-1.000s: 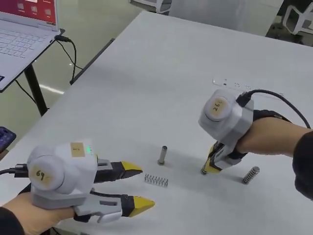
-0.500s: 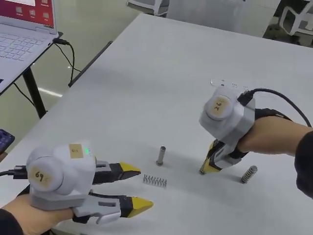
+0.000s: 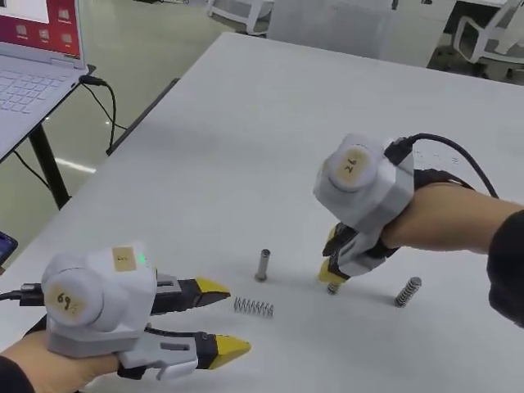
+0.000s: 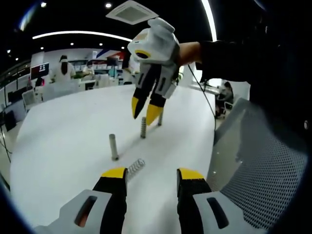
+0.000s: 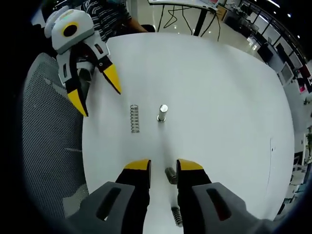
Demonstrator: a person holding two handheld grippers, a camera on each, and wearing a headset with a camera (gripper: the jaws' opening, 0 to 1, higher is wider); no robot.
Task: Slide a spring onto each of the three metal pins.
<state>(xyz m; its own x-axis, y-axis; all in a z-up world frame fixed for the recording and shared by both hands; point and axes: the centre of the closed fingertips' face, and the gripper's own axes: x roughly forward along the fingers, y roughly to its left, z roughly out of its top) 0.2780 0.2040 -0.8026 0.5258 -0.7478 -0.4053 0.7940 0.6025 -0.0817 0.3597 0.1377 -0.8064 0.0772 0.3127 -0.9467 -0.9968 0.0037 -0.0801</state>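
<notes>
Right claw (image 3: 332,274) mid-frame, part-open & empty over a sprung pin (image 3: 332,288), prob. seating its spring; left claw (image 3: 223,318) lower left, open & empty, faces loose spring (image 3: 253,307) beside bare pin (image 3: 262,264).

White table in an open office, with a laptop off to one side.
The table (image 3: 246,123) is wide and white. An open laptop (image 3: 33,65) sits off its left edge, red showing on the screen, and a black cable (image 3: 92,81) droops from its side towards the glossy floor (image 3: 147,49). Office chairs (image 3: 483,37) stand past the far end. A grey mesh chair (image 4: 263,161) is by the near edge. People (image 4: 62,70) stand far off under ceiling lights (image 4: 78,35).
</notes>
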